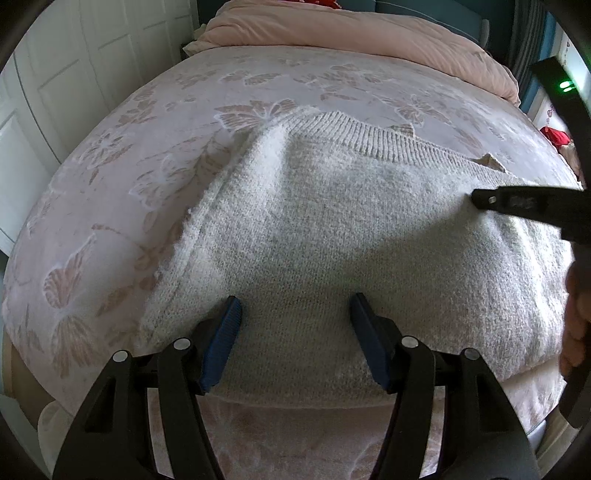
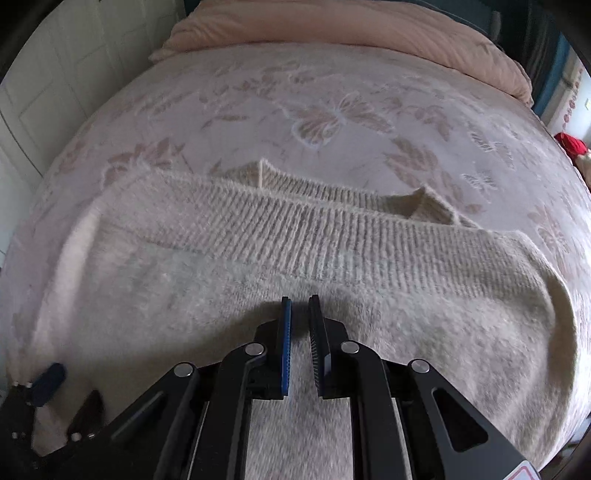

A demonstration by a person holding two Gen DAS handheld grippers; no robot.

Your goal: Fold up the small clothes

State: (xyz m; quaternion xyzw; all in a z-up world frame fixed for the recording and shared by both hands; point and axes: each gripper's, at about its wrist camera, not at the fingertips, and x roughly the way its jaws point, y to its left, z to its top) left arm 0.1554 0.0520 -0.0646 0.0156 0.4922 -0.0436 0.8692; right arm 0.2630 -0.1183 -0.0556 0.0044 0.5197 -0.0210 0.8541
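Left gripper [image 1: 295, 314] open, 2 blue pads apart over near edge of fuzzy cream knitted sweater [image 1: 332, 229]. Right gripper [image 2: 300, 314] closed, empty, above sweater middle. Sweater lies flat on pink butterfly-patterned bedspread [image 1: 129, 158]; ribbed hem far side. Peach duvet [image 1: 351, 33] beyond.

Each handheld tool, the left tool [image 1: 295, 332] and the right tool [image 2: 299, 332], is a matte black linkage frame with round silver pivot pins, triangular cut-outs and two fingers faced with ribbed blue pads [image 1: 221, 343].
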